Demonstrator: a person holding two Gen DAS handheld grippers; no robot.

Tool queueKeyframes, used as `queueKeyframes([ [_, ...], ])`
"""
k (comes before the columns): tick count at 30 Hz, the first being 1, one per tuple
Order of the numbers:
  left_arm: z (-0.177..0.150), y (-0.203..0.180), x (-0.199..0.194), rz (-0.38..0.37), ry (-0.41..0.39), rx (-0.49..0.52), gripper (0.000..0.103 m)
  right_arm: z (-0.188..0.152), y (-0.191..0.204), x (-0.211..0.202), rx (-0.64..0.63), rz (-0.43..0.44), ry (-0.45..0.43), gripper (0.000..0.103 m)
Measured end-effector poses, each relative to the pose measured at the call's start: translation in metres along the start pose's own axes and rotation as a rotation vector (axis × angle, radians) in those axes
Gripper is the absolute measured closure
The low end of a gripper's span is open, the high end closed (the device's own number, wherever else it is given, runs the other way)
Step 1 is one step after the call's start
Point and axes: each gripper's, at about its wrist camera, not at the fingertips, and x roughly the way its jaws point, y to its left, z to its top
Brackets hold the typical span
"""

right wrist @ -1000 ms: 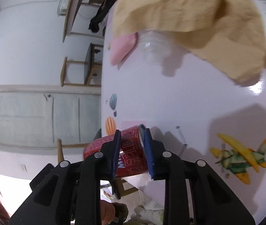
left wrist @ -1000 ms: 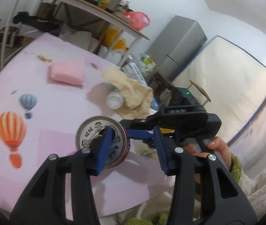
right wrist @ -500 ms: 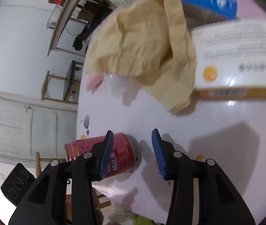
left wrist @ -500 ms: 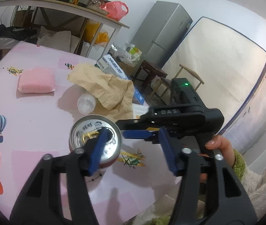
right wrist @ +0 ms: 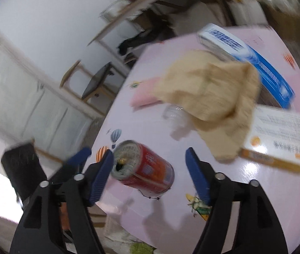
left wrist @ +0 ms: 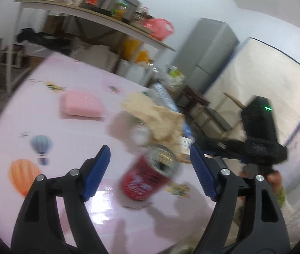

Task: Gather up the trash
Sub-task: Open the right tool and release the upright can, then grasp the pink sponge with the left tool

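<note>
A red drink can (left wrist: 150, 177) lies on its side on the pink table (left wrist: 69, 148), blurred, between and beyond my left gripper's (left wrist: 150, 169) wide open jaws. In the right wrist view the can (right wrist: 145, 169) lies between my right gripper's (right wrist: 150, 169) open jaws, untouched. A crumpled tan paper bag (right wrist: 209, 93) lies over a clear plastic bottle (right wrist: 175, 112) further back. The bag (left wrist: 156, 112) and bottle (left wrist: 139, 133) also show in the left wrist view. The right gripper's body (left wrist: 257, 135) shows at right there.
A pink sponge (left wrist: 82, 105) lies at the far left of the table. A blue and white box (right wrist: 247, 57) and an orange and white box (right wrist: 276, 139) lie near the bag. A shelf rack (left wrist: 99, 14), a fridge (left wrist: 209, 53) and chairs stand beyond.
Both grippers have opened wide and drawn back. The can, held a second ago, now lies free on its side on the table. Both views are blurred by motion.
</note>
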Motion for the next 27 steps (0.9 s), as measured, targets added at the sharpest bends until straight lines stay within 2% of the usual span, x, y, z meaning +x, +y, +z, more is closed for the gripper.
queueKeyframes([
  [5, 0.027, 0.047, -0.008, 0.162, -0.016, -0.087, 0.029, 0.000, 0.033, 0.024, -0.163, -0.072, 0.041, 0.030],
  [7, 0.044, 0.063, -0.009, 0.278, -0.031, -0.108, 0.029, -0.001, 0.041, 0.028, -0.208, -0.108, 0.035, 0.030],
  [8, 0.052, 0.071, -0.008, 0.311, -0.033, -0.125, 0.029, -0.001, 0.043, 0.028, -0.217, -0.114, 0.031, 0.030],
  [13, 0.104, 0.100, 0.019, 0.354, -0.035, -0.146, 0.030, -0.001, 0.042, 0.024, -0.230, -0.107, 0.031, 0.030],
  [15, 0.122, 0.104, 0.038, 0.338, -0.030, -0.153, 0.036, -0.005, 0.043, 0.021, -0.255, -0.120, 0.028, 0.030],
  [18, 0.148, 0.104, 0.092, 0.299, 0.052, -0.094, 0.039, -0.007, 0.043, 0.017, -0.264, -0.120, 0.022, 0.030],
  [21, 0.165, 0.110, 0.154, 0.267, 0.180, -0.022, 0.043, -0.007, 0.041, 0.011, -0.250, -0.108, 0.014, 0.030],
  [24, 0.169, 0.128, 0.208, 0.258, 0.325, -0.033, 0.044, -0.005, 0.036, 0.006, -0.226, -0.091, 0.005, 0.030],
  [27, 0.160, 0.150, 0.237, 0.255, 0.433, -0.087, 0.046, -0.004, 0.030, 0.005, -0.205, -0.089, 0.000, 0.030],
])
